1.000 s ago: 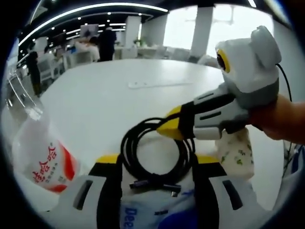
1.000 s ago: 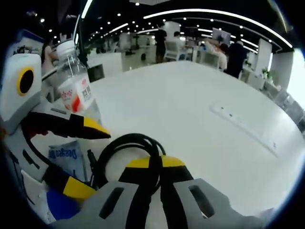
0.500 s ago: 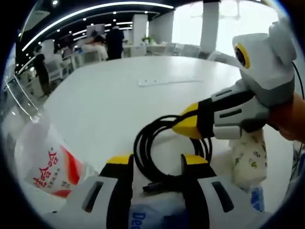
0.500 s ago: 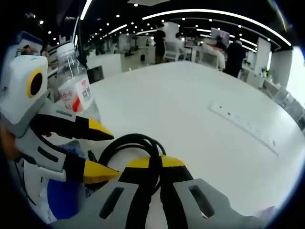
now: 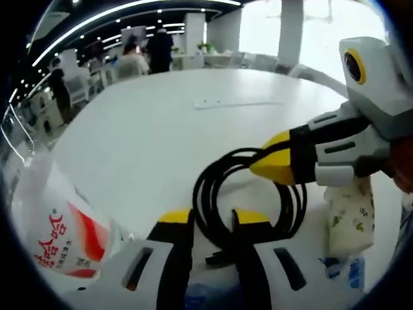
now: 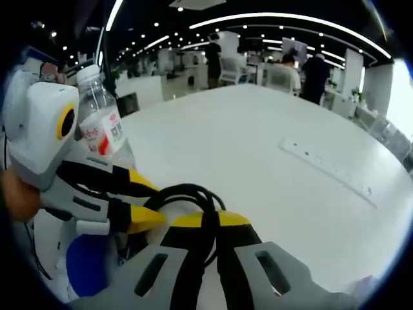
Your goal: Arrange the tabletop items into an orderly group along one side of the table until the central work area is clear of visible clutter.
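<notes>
since a second ago the left gripper [image 5: 211, 223] has brought its yellow-tipped jaws in from wide apart to nearly together on the near side of the black cable coil [image 5: 248, 194], and in the right gripper view it has slid in closer beside the coil. the right gripper [image 6: 210, 219] has not changed: jaws clamped on the cable coil's far strands, which run between them in the right gripper view. whether the left jaws truly pinch the cable or only bracket it i cannot tell; the strands sit between them at the very tips. the coil lies on the white table [image 5: 148, 129] at the near edge, touching a blue-and-white packet [image 5: 335, 274], with a printed tissue pack [image 5: 348, 216] just beside it and a clear water bottle [image 6: 103, 126] with a red label standing near on the left side. to do this step well, i judge both grips should take all loops together so none slips loose, lift the coil flat, and keep the loose plug end from dragging the packet along. the table's middle is bare apart from a flat white power strip [image 6: 326, 168] well off toward the far side, so there is open room ahead; the tight side is the near edge, where the bottle could be knocked and the packs pushed off.
</notes>
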Demonstrator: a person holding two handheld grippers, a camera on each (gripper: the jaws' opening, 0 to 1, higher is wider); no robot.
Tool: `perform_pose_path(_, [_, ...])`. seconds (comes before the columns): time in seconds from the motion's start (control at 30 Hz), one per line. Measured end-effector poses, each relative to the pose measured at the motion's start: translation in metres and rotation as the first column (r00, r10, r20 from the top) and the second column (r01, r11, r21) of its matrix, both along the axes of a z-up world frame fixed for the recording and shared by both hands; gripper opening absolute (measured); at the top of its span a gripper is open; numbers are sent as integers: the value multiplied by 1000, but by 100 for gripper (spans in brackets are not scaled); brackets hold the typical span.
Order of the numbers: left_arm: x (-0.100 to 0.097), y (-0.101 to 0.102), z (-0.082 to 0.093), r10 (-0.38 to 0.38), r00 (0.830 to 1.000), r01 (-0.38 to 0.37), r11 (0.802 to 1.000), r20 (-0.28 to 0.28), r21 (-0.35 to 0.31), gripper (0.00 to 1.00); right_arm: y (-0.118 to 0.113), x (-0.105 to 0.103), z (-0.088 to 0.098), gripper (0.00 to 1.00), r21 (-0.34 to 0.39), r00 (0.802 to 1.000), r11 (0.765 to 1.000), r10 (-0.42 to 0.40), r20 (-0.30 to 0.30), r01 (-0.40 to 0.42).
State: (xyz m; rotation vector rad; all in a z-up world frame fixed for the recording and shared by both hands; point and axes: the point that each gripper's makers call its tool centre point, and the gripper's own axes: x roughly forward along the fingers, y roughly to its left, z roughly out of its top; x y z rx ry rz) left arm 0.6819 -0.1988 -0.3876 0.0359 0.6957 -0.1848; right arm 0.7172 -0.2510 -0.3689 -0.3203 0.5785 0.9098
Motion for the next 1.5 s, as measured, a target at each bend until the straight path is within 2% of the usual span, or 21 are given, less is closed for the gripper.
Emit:
perform_pose_path(0.17, [1,2,3,4,1000,-5,1000,15,24,14,-1,0,0,5,1,1000,1000,-4,-1,4])
perform_pose_path(0.3, [2,2,6,10,1000,-10,1000,27,18,7,-2,1,1,5,13,1000,1000,-16,-6,16])
perform_pose_path(0.5, [3,3,9,13,999,-14,1000,34,23,4,-1,1,5,5,22,1000,1000,-15,1,15])
perform_pose_path(0.7, [4,3,20,7,999,-9,999,54,34,3,-2,1,12,4,35,1000,999,-21,9,21])
perform_pose_path(1.2, [4,-4,63,-9,990,3,999,142,42,3,-11,0,54,5,78,996,996,-37,84,31])
perform_pose_path(1.5, [-3,-14,100,-40,979,31,999,202,44,3,-23,-10,89,5,102,989,994,-48,139,33])
